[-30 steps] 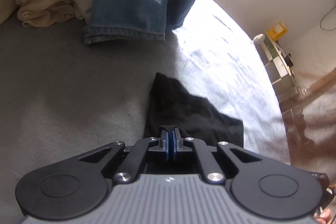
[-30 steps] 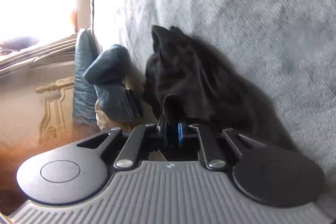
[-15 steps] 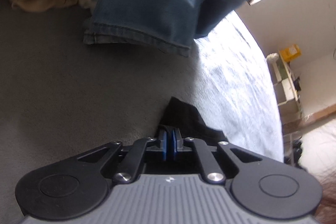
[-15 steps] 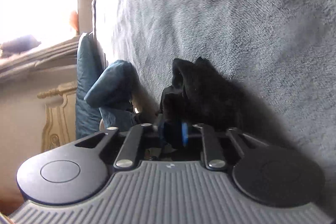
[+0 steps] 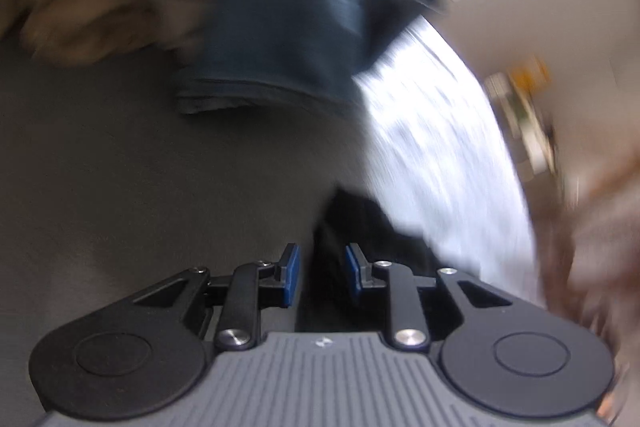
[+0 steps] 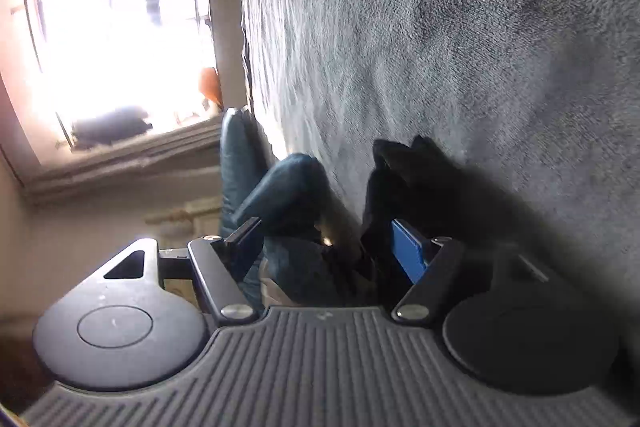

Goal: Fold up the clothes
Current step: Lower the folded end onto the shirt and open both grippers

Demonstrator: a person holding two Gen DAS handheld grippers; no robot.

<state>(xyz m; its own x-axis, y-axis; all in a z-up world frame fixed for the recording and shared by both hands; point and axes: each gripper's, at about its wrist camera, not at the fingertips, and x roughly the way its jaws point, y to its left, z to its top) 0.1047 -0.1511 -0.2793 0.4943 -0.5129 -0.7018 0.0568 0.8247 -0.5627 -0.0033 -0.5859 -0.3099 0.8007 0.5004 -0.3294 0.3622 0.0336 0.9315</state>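
Clothes first: beige laundry (image 5: 88,7) and folded jeans (image 5: 280,39) sit piled at the bed's (image 5: 120,167) far side, out of the way. Nearer, the black garment (image 5: 360,223) lies bunched on the bed just ahead of the 2 grippers, left gripper (image 5: 318,273) and right gripper (image 6: 324,241), both spread apart and clamping nothing.

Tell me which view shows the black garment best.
The right wrist view: the black garment lies sharp against the grey blanket, bunched with a raised fold. The left wrist view is motion-blurred and shows only a dark patch beyond the open tongs.
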